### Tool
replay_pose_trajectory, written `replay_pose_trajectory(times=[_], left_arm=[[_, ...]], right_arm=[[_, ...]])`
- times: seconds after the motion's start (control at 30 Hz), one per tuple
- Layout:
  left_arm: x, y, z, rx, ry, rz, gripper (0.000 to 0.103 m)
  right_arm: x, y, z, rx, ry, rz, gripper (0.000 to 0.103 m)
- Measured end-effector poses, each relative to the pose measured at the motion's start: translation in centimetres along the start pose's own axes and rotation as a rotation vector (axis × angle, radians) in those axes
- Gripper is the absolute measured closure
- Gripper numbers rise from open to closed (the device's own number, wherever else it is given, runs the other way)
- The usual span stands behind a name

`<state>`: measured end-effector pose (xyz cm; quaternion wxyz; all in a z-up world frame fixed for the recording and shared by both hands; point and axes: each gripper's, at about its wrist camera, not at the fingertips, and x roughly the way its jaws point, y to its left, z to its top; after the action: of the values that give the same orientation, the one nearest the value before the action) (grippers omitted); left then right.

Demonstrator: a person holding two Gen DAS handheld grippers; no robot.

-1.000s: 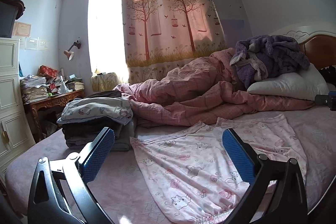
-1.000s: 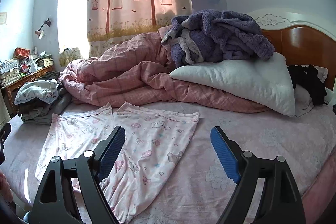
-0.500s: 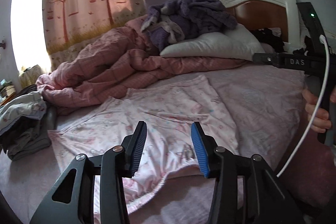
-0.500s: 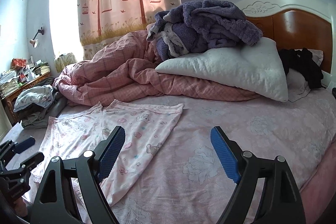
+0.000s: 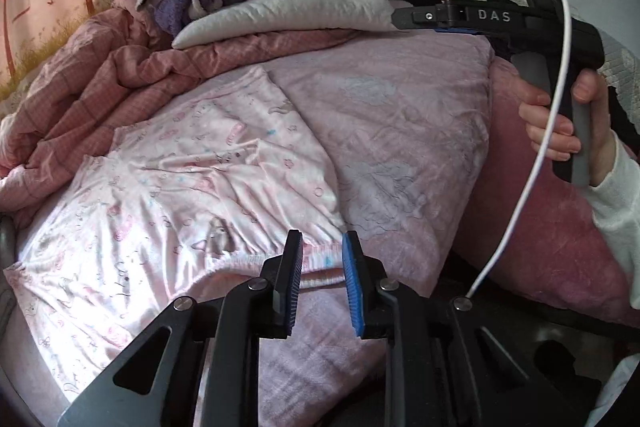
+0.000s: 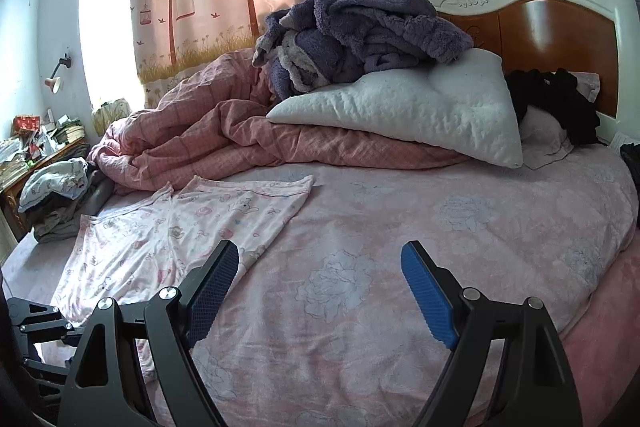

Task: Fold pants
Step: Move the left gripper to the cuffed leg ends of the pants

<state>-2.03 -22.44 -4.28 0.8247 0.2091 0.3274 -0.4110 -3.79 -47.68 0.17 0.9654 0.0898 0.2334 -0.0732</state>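
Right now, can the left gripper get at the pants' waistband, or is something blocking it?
Probably yes. The left gripper is at the waistband of the pants, its jaws closing with the elastic edge between them. Nothing lies on that edge; the right gripper hangs open over bare bedsheet, clear of it.

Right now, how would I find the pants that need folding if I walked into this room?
Look at the big bed with the wooden headboard; a rumpled pink quilt and a white pillow are heaped at its far side. In front of the quilt, lying flat on the pink bedspread, are the pants. They are thin, pale pink, printed with little cartoon animals, unlike the checked quilt.
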Motion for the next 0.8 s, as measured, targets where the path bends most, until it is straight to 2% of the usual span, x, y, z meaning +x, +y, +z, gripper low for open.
replay_pose_trajectory(times=[0.07,0.13,0.23,0.4,0.53,0.67,0.73,0.8], left_arm=[[0.5,-0.4,0.0,0.011,0.022,0.005,0.083],[1.4,-0.5,0.0,0.007,0.048,0.028,0.083],[2.7,-0.3,-0.3,-0.027,0.094,0.021,0.083],[3.2,-1.0,-0.6,0.003,0.102,0.029,0.073],[3.5,-0.7,-0.6,-0.007,0.120,0.026,0.071],[3.8,-0.7,-0.7,0.013,0.116,0.038,0.078],[3.8,0.0,-0.9,-0.022,0.103,0.028,0.085],[3.8,1.2,-1.0,-0.087,0.086,-0.021,0.090]], right_arm=[[0.2,-0.5,-0.2,0.005,0.012,-0.004,0.018],[0.6,-1.2,-0.3,0.047,0.039,0.043,0.018],[1.1,-1.8,-0.4,0.090,0.064,0.100,0.018],[0.7,-0.4,-0.5,0.012,0.031,0.074,0.018],[1.5,-0.6,-0.2,0.059,0.061,0.133,0.018],[2.6,-1.4,0.3,0.143,0.068,0.193,0.018],[3.5,-1.6,0.7,0.181,0.081,0.232,0.018],[4.7,-1.6,1.2,0.214,0.103,0.276,0.018]])
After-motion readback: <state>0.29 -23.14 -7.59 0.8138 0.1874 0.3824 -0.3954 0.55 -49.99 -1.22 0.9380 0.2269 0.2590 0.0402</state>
